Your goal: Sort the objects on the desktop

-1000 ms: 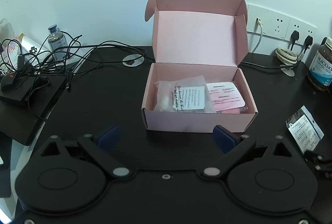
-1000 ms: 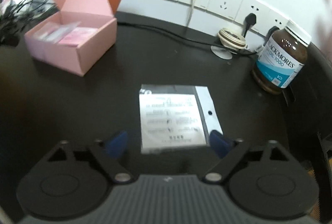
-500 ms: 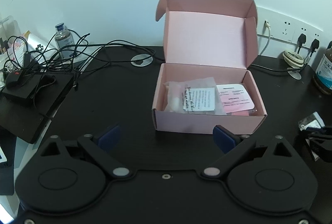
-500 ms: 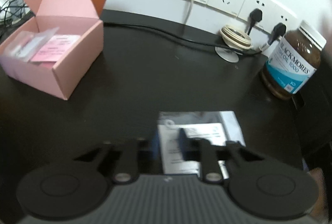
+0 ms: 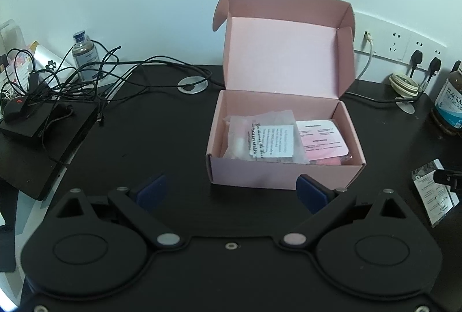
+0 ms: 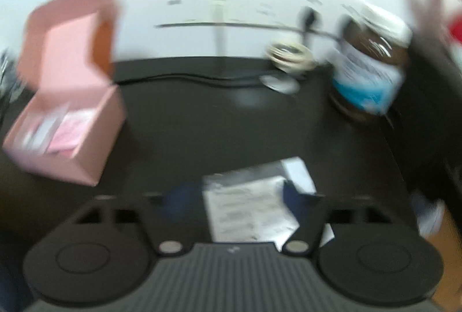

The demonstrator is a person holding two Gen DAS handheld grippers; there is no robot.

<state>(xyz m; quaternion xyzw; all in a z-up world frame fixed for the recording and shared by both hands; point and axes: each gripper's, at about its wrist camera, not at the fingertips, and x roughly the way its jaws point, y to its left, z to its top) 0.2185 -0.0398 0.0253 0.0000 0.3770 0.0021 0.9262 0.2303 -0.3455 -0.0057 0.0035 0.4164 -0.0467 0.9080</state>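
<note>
We work around the open pink box standing on the dark counter, its lid up and several clear and pink packets already lying inside. The thing in hand is the flat silver packet with a white label, which lies to the right of the pink box, well apart from it, and nearer to us than the brown supplement bottle by the wall sockets. Our right gripper has this packet between its jaws, which are opening at this moment; the view is badly blurred, but the blue pads seem to stand off the packet's edges, so we judge it is not held. Our left gripper hangs just in front of the pink box, jaws spread wide on nothing. We judge the step to be picking up the packet for the box, with the grip not yet made. The next move calls for closing squarely on the thin packet, lifting it clear, and carrying it leftward over the box's front wall.
</note>
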